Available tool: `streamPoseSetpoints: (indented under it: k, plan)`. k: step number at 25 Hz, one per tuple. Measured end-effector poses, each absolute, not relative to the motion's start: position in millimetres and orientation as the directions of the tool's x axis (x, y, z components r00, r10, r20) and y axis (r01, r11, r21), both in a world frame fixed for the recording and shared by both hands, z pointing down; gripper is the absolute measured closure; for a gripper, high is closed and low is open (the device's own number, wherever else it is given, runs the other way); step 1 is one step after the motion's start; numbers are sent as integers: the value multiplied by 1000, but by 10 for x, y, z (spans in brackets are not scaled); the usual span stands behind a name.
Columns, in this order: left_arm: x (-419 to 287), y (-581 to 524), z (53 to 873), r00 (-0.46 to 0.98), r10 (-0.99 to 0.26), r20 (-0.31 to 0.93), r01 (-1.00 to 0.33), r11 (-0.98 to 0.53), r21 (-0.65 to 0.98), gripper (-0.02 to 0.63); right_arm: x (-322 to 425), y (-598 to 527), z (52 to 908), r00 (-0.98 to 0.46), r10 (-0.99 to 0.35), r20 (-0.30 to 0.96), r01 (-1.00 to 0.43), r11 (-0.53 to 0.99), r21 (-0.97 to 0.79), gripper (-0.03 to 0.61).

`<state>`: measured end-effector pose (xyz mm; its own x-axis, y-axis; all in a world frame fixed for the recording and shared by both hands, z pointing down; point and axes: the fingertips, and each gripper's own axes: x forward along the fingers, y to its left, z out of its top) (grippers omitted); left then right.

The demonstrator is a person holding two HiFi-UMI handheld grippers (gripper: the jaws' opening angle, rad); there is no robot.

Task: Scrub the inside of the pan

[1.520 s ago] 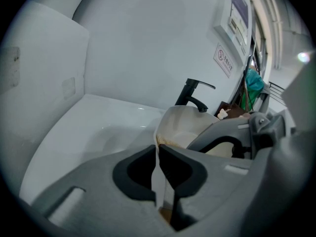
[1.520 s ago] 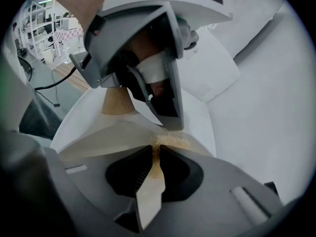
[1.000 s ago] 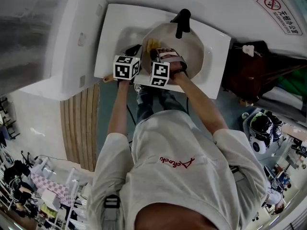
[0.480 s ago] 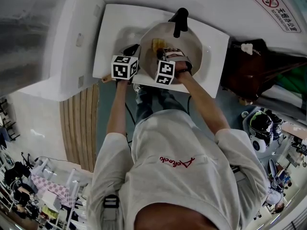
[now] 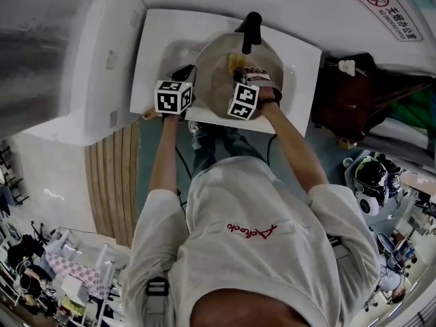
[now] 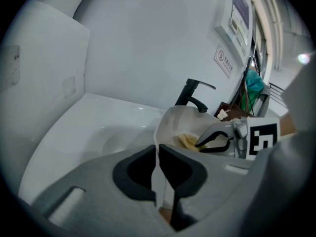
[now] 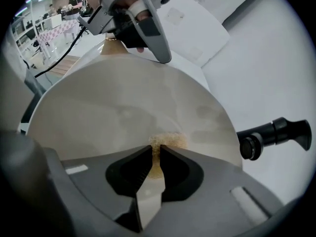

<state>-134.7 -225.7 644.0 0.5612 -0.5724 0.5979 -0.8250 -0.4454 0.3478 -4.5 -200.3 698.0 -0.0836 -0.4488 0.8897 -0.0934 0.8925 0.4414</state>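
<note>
**A:** The pan stood tipped up on its edge inside the white sink, pale inner face turned toward the scrubbing hand. That tilt made sense to me: it laid the inside wide open.

**B:** And look what pinned it there! The left gripper had its jaws clamped tight on the pan's thin rim, on the side nearest the person. A wooden stub showed just below the jaws. It was likely the handle, though I couldn't swear to it.

**A:** So that hand was the anchor. The work sat with the right gripper, its jaws pinched shut on a yellowish sponge. The sponge was pressed against the inner face, low and near the middle.

**B:** It came in steeply from above, too. My read was that the angle let the sponge meet the metal face-on rather than skate along it.

**A:** The black faucet stood just behind the pan's far rim. I saw no water running from it.

**B:** Scrubbing was under way, I'd judge, but not finished. Faint darker patches sat on the inner face toward the faucet side, well apart from the sponge.

**A:** That was the ground left to cover. The risk, as I saw it, was that a hard push could swing the pan about that one rim grip.
</note>
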Motion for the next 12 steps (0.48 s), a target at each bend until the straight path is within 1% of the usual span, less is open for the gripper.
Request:
streamPoseSetpoints:
  k: [3, 6, 9, 12]
  plan:
    - [-1342, -2250, 6437, 562, -572, 597, -825, -443, 352, 591, 43, -2036, 6938, -78, -459, 885, -127, 885, 448, 523]
    - [-1370, -2258, 6426, 554, -588, 589, -831, -424, 360, 589, 54, -2066, 6845, -103, -485, 868, -146, 871, 469, 523]
    - [-1422, -2275, 6400, 541, -614, 575, -841, -393, 372, 584, 18, -2044, 6735, -143, -502, 853, -174, 861, 478, 523]
    - [-1492, -2268, 6341, 514, -640, 571, -858, -381, 345, 577, -67, -1989, 6602, -201, -516, 833, -231, 851, 472, 523]
